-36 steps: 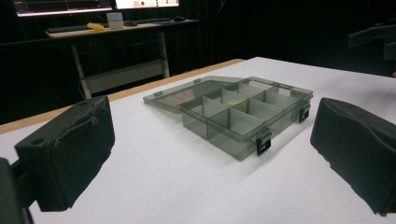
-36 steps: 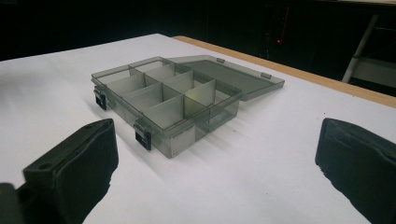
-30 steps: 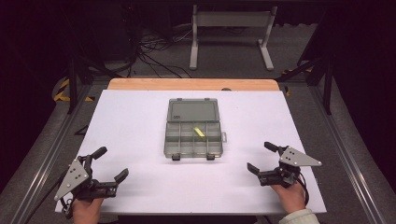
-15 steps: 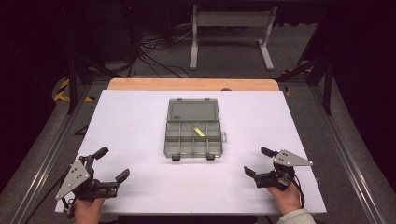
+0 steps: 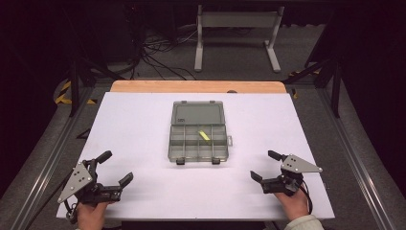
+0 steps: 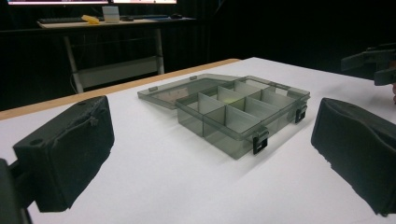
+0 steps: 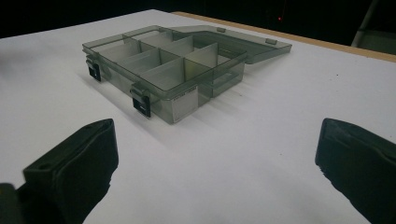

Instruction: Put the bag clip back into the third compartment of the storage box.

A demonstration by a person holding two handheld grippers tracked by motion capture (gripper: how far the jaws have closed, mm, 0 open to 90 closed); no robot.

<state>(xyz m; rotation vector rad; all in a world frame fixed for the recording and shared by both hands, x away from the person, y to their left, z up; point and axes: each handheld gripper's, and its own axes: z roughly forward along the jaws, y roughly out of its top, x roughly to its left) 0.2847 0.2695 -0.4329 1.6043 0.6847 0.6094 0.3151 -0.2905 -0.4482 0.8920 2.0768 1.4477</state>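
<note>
Smoke-grey compartment box (image 5: pixel 197 132) lies open, untouched. Right tongs (image 5: pixel 266 167), jaws apart, have edged toward it; left tongs (image 5: pixel 115 167), apart, unmoved. Approach likely beginning.

Table top (image 5: pixel 143 124): white, with a bare tan wooden strip (image 5: pixel 196 86) along the far edge. Compartment box (image 5: pixel 197 139): translucent smoky grey, black latches. One small item (image 5: pixel 204 135) inside it: yellow-green. Both grippers black, left (image 5: pixel 116 168) and right (image 5: pixel 263 166), each carrying a grey plate. Floor: grey.
</note>
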